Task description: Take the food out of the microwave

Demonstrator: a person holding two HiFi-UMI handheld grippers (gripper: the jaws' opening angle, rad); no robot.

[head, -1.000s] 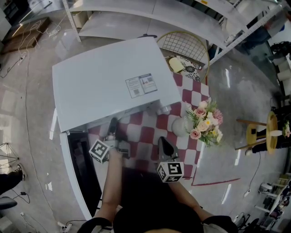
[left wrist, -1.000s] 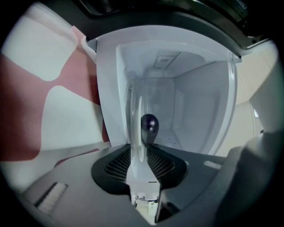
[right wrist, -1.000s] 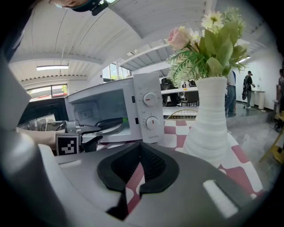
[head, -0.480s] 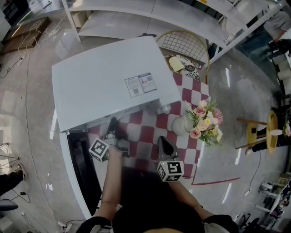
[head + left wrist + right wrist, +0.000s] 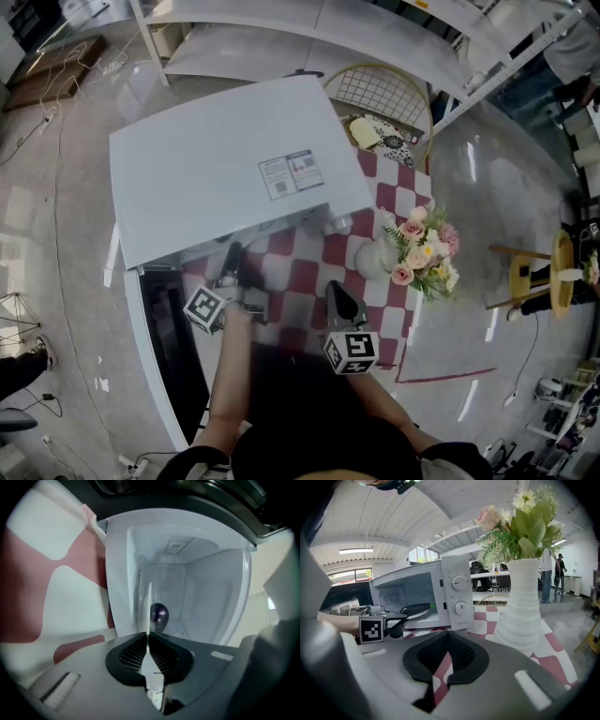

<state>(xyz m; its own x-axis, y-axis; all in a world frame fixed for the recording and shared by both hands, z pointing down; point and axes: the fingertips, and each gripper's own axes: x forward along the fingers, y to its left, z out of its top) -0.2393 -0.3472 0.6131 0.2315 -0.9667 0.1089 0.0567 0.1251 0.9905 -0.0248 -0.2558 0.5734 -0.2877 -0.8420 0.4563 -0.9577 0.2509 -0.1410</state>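
The white microwave (image 5: 225,169) stands open on the checked cloth, its door (image 5: 173,347) swung toward me. Deep inside it, a dark purple rounded food (image 5: 158,615) rests on a clear glass plate (image 5: 149,603), which I see edge-on. My left gripper (image 5: 148,637) reaches into the opening, and its jaws are closing with the pads pinching the plate's thin rim. In the right gripper view, the left gripper (image 5: 412,612) sits at the oven mouth (image 5: 405,597). My right gripper (image 5: 449,639) hovers over the cloth in front, shut on nothing, with a white vase (image 5: 520,616) to its right.
The vase of flowers (image 5: 417,248) stands at the right of the red-and-white checked table (image 5: 300,281), near the microwave's control panel (image 5: 457,592). A wire basket (image 5: 380,94) and a patterned dish (image 5: 375,136) lie behind. Shelving runs along the back.
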